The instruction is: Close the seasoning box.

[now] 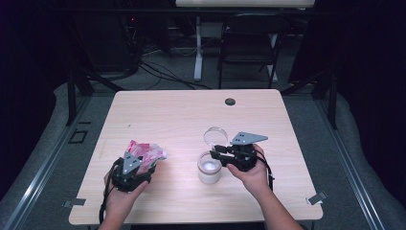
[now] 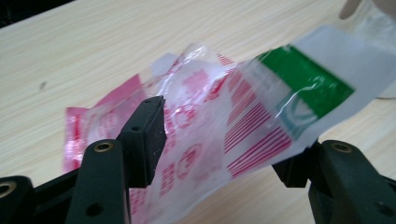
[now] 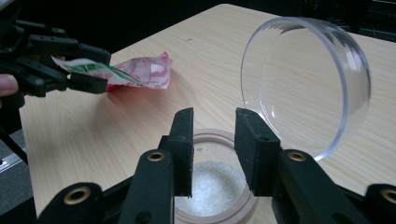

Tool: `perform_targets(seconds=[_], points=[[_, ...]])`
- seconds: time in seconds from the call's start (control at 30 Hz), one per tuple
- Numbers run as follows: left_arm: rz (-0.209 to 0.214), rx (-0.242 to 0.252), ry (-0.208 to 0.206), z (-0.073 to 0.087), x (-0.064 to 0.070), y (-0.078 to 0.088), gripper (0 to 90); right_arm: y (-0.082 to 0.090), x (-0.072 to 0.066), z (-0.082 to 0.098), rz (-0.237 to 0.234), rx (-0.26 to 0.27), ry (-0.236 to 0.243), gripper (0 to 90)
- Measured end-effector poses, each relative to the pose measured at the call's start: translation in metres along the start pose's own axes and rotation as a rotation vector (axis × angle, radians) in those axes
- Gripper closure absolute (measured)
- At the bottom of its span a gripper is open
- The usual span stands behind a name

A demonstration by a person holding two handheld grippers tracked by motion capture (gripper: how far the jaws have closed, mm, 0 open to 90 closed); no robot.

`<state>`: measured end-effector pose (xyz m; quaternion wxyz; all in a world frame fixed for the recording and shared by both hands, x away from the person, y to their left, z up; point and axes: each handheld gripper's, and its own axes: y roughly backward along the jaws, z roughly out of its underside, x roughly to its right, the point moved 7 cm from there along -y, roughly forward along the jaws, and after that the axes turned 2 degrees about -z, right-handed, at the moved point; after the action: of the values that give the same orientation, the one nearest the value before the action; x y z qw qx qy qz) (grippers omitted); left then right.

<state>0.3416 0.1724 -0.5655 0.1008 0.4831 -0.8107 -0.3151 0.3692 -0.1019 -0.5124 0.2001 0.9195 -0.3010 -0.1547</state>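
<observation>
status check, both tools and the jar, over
Left tool shut on red-and-white bag. Right tool open over open jar, hinged lid up. Nothing in the way.

Pale wooden bench [image 1: 167, 110] on grey floor [image 1: 167, 72]. Dark folding chair [image 1: 249, 43] beyond it, beside a white post [image 1: 197, 57] and black cables [image 1: 158, 72]. Surroundings dim.

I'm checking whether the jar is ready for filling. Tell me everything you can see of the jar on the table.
The jar is short, round and clear-walled, standing upright on the table near the person's right hand. It is open: its clear round lid is hinged up and stands tilted behind the mouth. A pale ring lines the mouth, and white grains lie inside. The right gripper hovers at the rim, its jaws apart with nothing visibly clamped between them.
</observation>
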Motion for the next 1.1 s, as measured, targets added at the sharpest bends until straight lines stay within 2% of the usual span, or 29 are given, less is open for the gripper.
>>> perform_targets(seconds=[0.2, 0.6, 0.8, 1.1], points=[[0.022, -0.026, -0.042, 0.001, 0.013, -0.01, 43.1, 0.0, 0.001, 0.001, -0.001, -0.006, 0.001, 69.3], [0.065, -0.019, -0.058, -0.006, 0.028, -0.018, 43.4, 0.001, 0.001, 0.001, 0.004, -0.007, 0.003, 72.3], [0.101, 0.006, -0.037, -0.015, 0.034, -0.017, 44.1, 0.002, 0.0, 0.0, -0.004, -0.008, 0.006, 73.9], [0.104, 0.02, -0.055, -0.025, 0.038, -0.019, 45.1, 0.008, 0.002, -0.002, 0.002, 0.017, -0.003, 74.8]])
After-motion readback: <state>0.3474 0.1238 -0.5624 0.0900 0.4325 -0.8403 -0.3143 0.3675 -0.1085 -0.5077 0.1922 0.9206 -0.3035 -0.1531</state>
